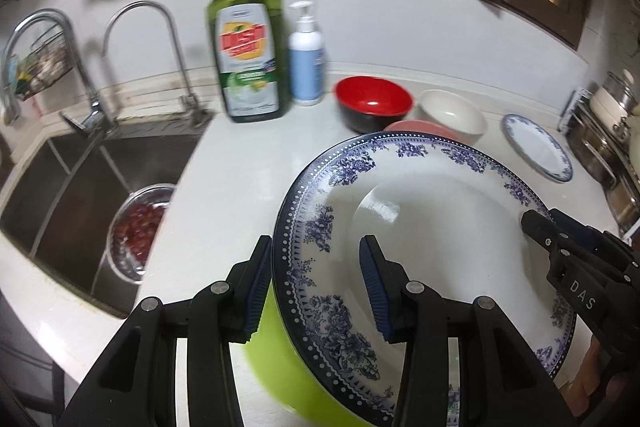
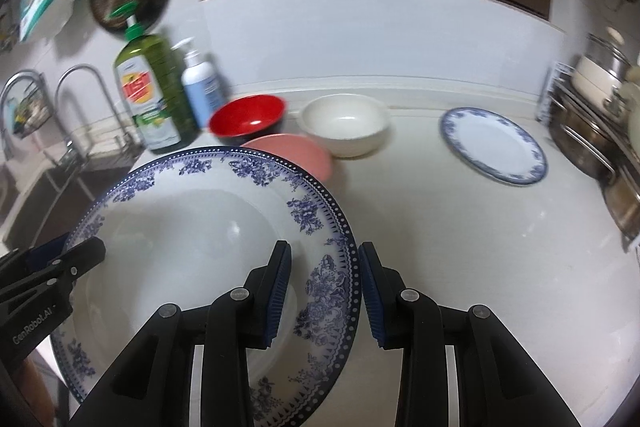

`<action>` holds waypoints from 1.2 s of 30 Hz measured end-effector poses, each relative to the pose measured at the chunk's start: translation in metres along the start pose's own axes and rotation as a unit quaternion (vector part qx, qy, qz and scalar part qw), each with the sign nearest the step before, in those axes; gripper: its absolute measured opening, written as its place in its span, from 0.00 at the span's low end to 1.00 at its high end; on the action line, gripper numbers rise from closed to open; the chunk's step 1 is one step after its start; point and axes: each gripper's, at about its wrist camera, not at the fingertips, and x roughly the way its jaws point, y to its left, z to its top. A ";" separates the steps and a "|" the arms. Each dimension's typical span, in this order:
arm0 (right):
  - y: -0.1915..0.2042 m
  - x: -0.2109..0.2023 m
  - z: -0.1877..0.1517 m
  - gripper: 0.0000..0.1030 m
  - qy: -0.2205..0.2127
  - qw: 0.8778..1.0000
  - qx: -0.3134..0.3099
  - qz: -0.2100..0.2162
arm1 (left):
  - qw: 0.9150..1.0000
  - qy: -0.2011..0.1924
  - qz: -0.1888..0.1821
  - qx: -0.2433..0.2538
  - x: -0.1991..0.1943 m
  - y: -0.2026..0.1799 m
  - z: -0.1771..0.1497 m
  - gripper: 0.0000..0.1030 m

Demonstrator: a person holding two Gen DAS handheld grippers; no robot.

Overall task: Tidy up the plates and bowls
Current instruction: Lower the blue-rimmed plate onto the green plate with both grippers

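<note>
Plate (image 1: 420,227), large, white with a blue floral border, occupies the centre of the left wrist view, tilted and carried above the white counter (image 1: 240,163). The left gripper (image 1: 316,287) clamps the plate's left rim: one blue pad sits outside the rim, the other on the inner face. A lime-green bowl (image 1: 272,367) shows directly beneath the plate; whether the same grip takes in its edge cannot be told. The right gripper (image 1: 532,223) enters from the right edge and bears on the opposite rim. Behind the plate stand a red bowl (image 1: 372,103) with a black outside, a white bowl (image 1: 450,115) and part of a pink bowl (image 1: 420,129). A smaller blue-rimmed plate (image 1: 536,147) lies flat further right. A green detergent bottle (image 1: 248,55) and a white pump bottle (image 1: 306,63) stand by the wall. To the left, the sink (image 1: 80,187) contains a metal colander (image 1: 136,227) of red fruit.

Right wrist view: the right gripper (image 2: 324,291) pinches the large plate (image 2: 192,227) at its right rim, one pad inside, one outside. The left gripper (image 2: 88,247) reaches in from the left edge onto the far rim. The red bowl (image 2: 248,119), the pink bowl (image 2: 292,151) and the white bowl (image 2: 346,125) are grouped behind the plate. The smaller plate (image 2: 494,145) lies flat, well apart to the right, near a rack of metal pots (image 2: 592,115).
</note>
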 end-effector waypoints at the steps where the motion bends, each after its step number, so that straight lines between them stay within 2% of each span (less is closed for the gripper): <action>1: 0.006 0.001 -0.001 0.35 0.001 1.000 -0.006 0.004 | 1.000 0.001 0.004 -0.003 0.000 0.005 -0.002 0.42; 11: 0.051 0.015 -0.017 0.35 0.033 0.998 -0.039 0.035 | 0.999 0.029 0.029 -0.030 0.010 0.040 -0.024 0.42; 24: 0.055 0.052 -0.033 0.35 0.070 0.997 -0.039 0.023 | 0.998 0.061 0.024 -0.023 0.052 0.045 -0.039 0.42; 36: 0.058 0.065 -0.043 0.35 0.098 0.994 -0.036 0.016 | 0.996 0.090 0.023 -0.013 0.069 0.044 -0.046 0.42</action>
